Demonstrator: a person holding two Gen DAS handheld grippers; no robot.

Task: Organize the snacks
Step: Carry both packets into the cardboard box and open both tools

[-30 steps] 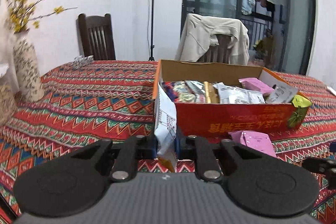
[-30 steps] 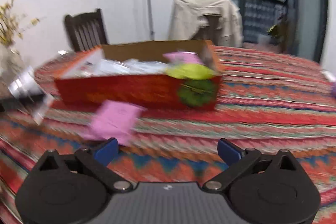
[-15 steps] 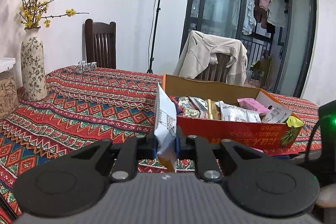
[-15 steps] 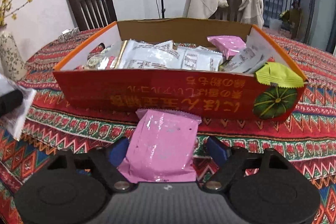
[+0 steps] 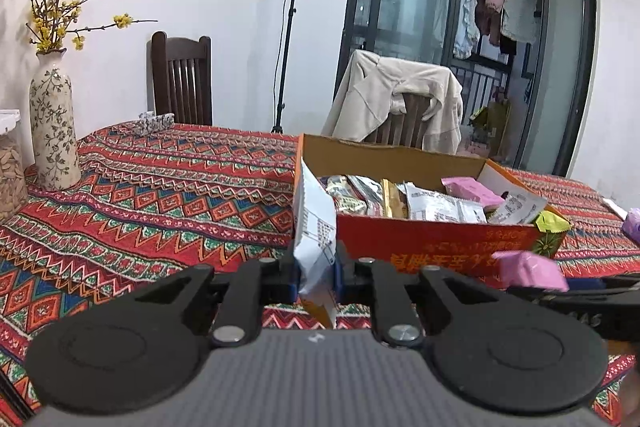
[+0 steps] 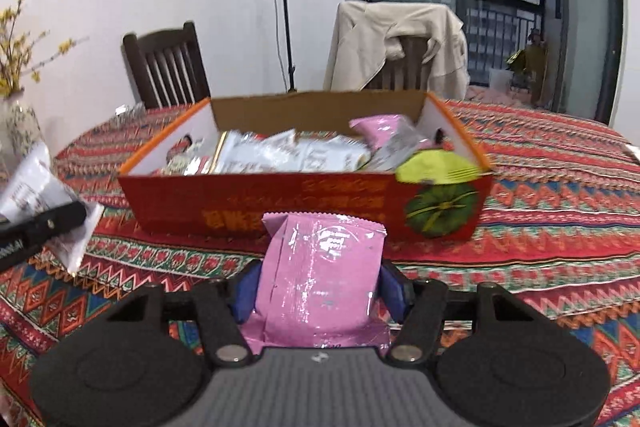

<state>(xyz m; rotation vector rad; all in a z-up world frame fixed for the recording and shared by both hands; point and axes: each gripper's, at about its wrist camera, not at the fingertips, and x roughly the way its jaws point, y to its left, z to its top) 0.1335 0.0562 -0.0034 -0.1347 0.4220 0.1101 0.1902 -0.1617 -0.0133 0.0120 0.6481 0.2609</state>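
Note:
An open red-and-orange cardboard box [image 5: 440,239] [image 6: 280,203] stands on the patterned tablecloth and holds several snack packets, white, pink and yellow-green. My left gripper [image 5: 316,271] is shut on a white printed snack packet [image 5: 314,227] that stands upright just left of the box's near corner; the packet [image 6: 36,183] also shows at the left edge of the right wrist view. In front of the box, my right gripper [image 6: 320,291] has its jaws closing on a pink snack packet [image 6: 324,255] [image 5: 528,269]. Both blue pads press its sides, and it is held off the cloth.
A flowered vase [image 5: 54,135] with yellow blossoms and a jar [image 5: 10,167] stand at the table's left edge. Behind the table are a dark wooden chair [image 5: 182,83], a chair draped with a beige coat [image 5: 396,107] and a light stand [image 5: 286,47]. A purple item [image 5: 632,225] lies far right.
My right gripper came up to the pink packet lying before the box, narrowed around it and raised it. The left gripper keeps the white packet; its view has tilted upward.

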